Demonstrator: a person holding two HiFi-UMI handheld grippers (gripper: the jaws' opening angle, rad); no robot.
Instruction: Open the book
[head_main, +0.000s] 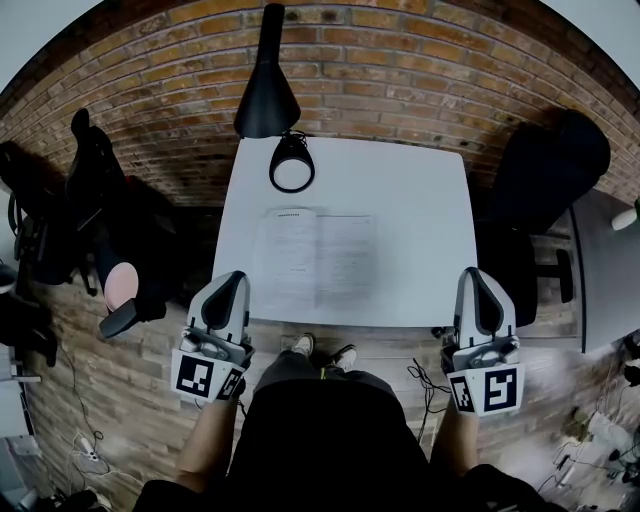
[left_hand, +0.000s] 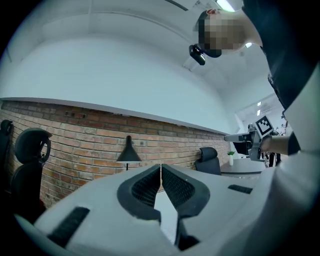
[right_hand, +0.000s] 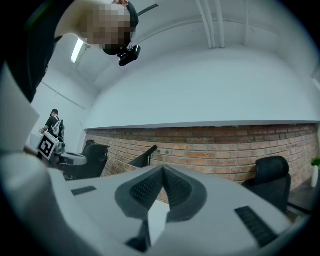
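The book (head_main: 315, 258) lies open and flat on the white table (head_main: 410, 210), near its front edge, with two printed pages showing. My left gripper (head_main: 232, 281) hovers off the table's front left corner, jaws shut with nothing between them (left_hand: 160, 167). My right gripper (head_main: 478, 277) hangs off the front right corner, also shut and empty (right_hand: 163, 169). Both point level toward the brick wall and stand apart from the book.
A black desk lamp (head_main: 266, 85) and a round black-rimmed object (head_main: 292, 163) stand at the table's far left. Black office chairs (head_main: 545, 170) flank the table on both sides. A brick wall (head_main: 400, 70) runs behind. My legs and shoes (head_main: 320, 352) are below the front edge.
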